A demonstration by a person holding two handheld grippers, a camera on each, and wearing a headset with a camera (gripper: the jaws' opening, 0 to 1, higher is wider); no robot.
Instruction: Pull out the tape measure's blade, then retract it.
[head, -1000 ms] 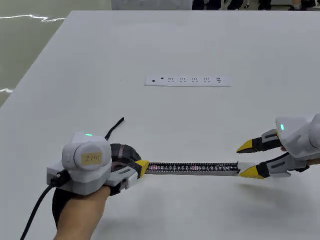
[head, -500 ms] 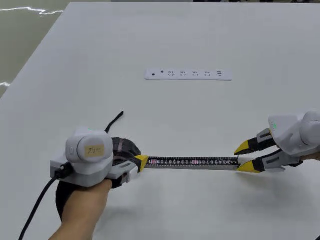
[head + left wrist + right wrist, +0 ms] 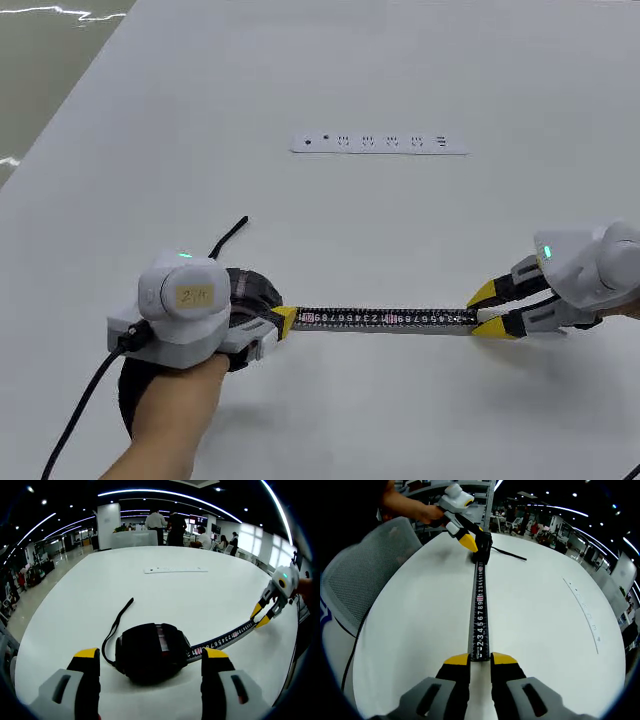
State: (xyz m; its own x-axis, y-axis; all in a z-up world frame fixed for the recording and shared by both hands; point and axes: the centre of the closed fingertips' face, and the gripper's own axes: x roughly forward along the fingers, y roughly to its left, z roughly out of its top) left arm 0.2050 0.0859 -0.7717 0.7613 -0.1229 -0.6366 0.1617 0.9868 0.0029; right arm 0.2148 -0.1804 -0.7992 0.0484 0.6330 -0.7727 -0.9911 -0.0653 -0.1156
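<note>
Workbench [image 3: 420, 60]: white, power strip [image 3: 378, 143] lying towards its far side.
Tape measure case [image 3: 150, 650]: nearer than the strip, leftward; left gripper [image 3: 151, 655] straddles it with jaws wide, likely bracing it.
Blade [image 3: 385, 318]: drawn out rightward; right gripper [image 3: 480, 659] pinches its tip, preventing recoil.

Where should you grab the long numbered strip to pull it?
Probably the blade's free tip, coming from that end, in line with it. It lies flat on the table, so pinch its two narrow edges; the other end is in the black case.
</note>
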